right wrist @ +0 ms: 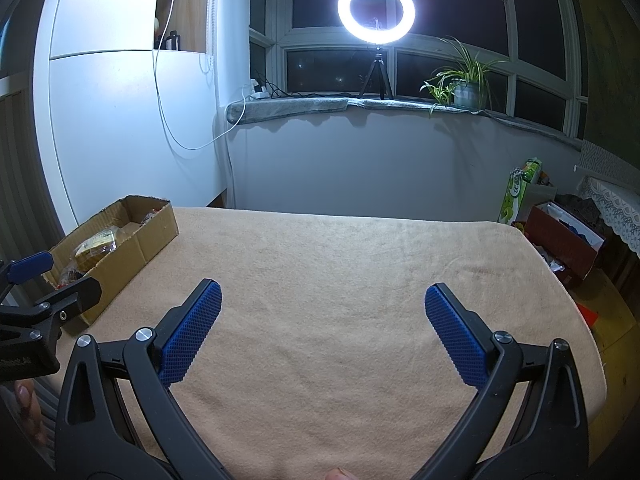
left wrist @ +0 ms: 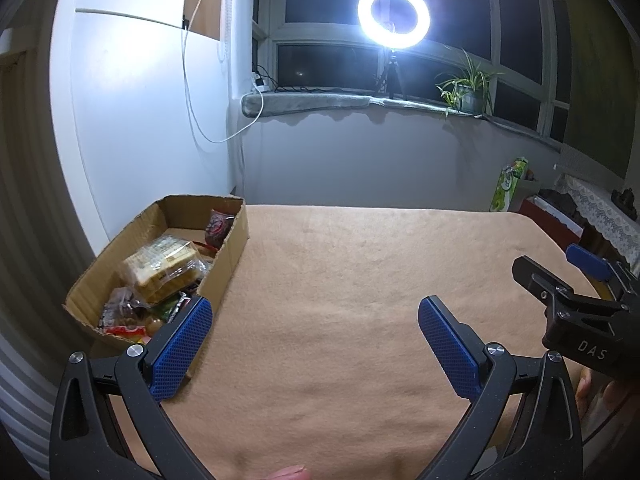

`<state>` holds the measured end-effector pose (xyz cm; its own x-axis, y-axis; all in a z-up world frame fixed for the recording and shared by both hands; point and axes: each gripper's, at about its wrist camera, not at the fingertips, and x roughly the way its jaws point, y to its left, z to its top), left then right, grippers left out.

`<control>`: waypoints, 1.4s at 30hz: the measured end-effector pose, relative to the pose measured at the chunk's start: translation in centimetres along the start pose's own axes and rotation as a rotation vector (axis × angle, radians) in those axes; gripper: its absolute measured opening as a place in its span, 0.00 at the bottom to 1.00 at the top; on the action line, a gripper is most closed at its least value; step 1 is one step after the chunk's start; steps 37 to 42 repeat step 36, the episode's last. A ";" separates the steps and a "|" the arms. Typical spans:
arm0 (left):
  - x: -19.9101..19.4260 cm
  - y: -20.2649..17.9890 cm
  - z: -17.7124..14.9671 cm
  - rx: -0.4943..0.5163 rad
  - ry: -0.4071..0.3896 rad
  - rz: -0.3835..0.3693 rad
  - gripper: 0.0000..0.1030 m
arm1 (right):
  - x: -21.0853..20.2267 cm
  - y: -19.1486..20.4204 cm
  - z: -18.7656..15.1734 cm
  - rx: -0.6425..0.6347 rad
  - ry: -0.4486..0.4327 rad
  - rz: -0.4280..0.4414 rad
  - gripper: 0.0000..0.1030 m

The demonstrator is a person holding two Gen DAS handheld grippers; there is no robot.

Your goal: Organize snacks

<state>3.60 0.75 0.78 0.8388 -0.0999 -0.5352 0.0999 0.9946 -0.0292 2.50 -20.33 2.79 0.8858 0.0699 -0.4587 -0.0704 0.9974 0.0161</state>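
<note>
An open cardboard box [left wrist: 234, 248] sits at the left edge of the tan-cloth table [left wrist: 360, 272] and holds several packaged snacks: a clear pack of yellow biscuits [left wrist: 164, 270], a dark red packet [left wrist: 218, 228] and small wrappers [left wrist: 128, 316]. The box also shows in the right wrist view [right wrist: 148, 240]. My left gripper [left wrist: 316, 308] is open and empty, its left finger next to the box's near corner. My right gripper [right wrist: 322, 292] is open and empty over bare cloth. Each gripper appears at the edge of the other's view.
A ring light on a tripod [left wrist: 394, 16] and a potted plant [left wrist: 468, 88] stand on the windowsill behind. A white cabinet [left wrist: 140, 100] stands behind the box. A green carton [right wrist: 518, 192] and a red box [right wrist: 564, 240] sit beyond the table's right edge.
</note>
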 end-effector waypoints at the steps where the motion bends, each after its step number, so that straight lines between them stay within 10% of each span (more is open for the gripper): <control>1: 0.0 -0.1 0.0 0.003 0.001 0.004 1.00 | 0.0 0.0 0.0 0.001 0.001 0.000 1.00; 42: -0.3 0.1 -0.4 0.006 -0.022 0.077 1.00 | 0.3 -0.7 -0.7 -0.008 0.015 0.004 1.00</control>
